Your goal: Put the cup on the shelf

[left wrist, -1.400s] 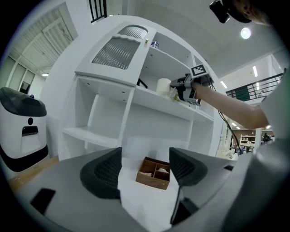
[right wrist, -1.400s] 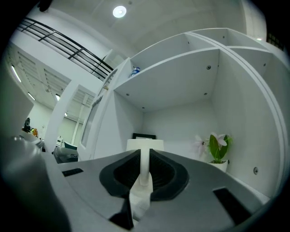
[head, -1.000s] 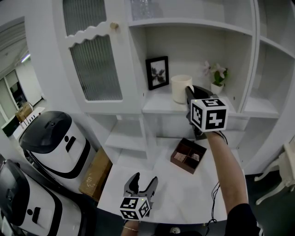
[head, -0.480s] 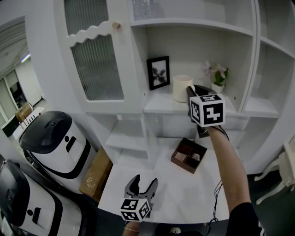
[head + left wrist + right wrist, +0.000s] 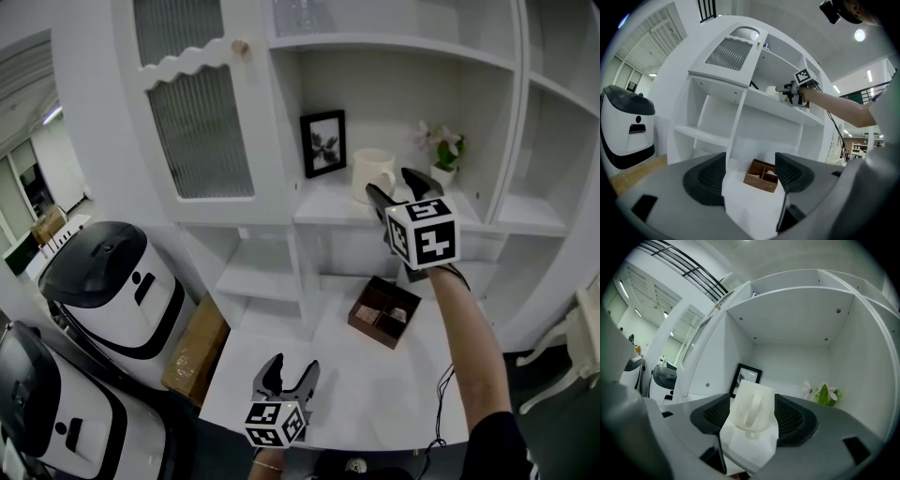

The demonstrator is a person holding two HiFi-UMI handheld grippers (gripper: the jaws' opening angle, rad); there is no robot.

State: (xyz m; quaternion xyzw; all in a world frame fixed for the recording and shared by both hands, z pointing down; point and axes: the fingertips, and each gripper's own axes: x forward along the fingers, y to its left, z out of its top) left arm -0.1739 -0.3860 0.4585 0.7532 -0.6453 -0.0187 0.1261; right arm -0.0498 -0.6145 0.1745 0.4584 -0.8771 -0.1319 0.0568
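A white shelf (image 5: 328, 212) unit is filling the wall of a bright room. A ribbed-glass door (image 5: 197, 122) is closing its left part. Below it a white table (image 5: 375, 398) is carrying a brown box (image 5: 384, 315) with compartments. Two white-and-black machines (image 5: 105, 281) and a carton (image 5: 194, 353) are standing on the floor at the left.

The cup (image 5: 372, 174) is standing on the shelf, between a frame (image 5: 323, 143) and a flower (image 5: 441, 152). It is sitting upright, its long axis running vertically and its mouth facing up. Its handle is pointing out of the shelf, toward the right gripper (image 5: 387, 182).

That gripper's jaws are opening wide. In the right gripper view the cup (image 5: 750, 404) is standing between them, handle toward the camera, and the pads are flanking it without seeming to press on it.

The left gripper (image 5: 292, 367) is hovering low over the table's near edge. Its jaws are standing apart and holding nothing.
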